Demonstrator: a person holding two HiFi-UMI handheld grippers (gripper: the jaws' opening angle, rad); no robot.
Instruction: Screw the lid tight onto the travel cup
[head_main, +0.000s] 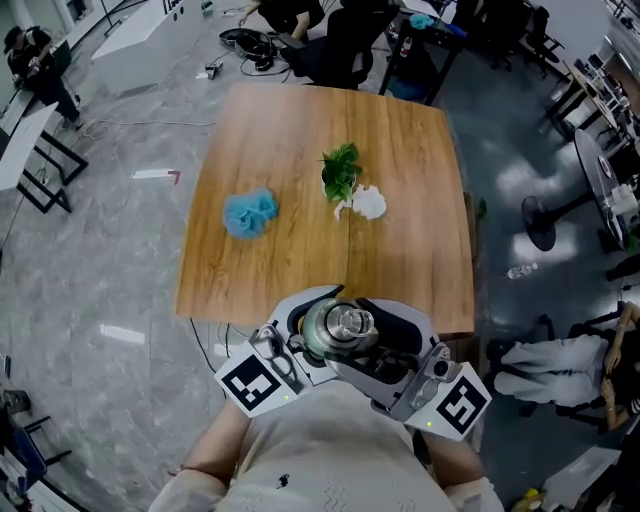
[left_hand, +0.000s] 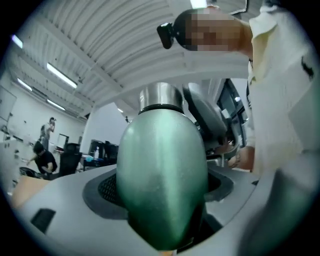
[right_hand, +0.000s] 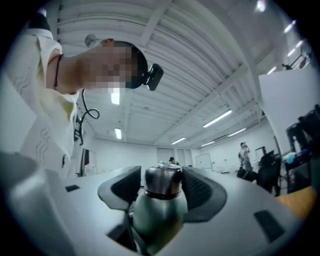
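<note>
Green metal travel cup (head_main: 318, 340) at lower centre, body clamped in left gripper (left_hand: 161, 192), right gripper (right_hand: 162, 187) closed on its silver steel lid (head_main: 350, 322), wooden table (head_main: 300, 150) above.

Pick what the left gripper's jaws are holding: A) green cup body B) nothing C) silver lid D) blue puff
A: in the left gripper view the left gripper has its jaws closed on the green body of the travel cup, with the silver lid clear above them.
</note>
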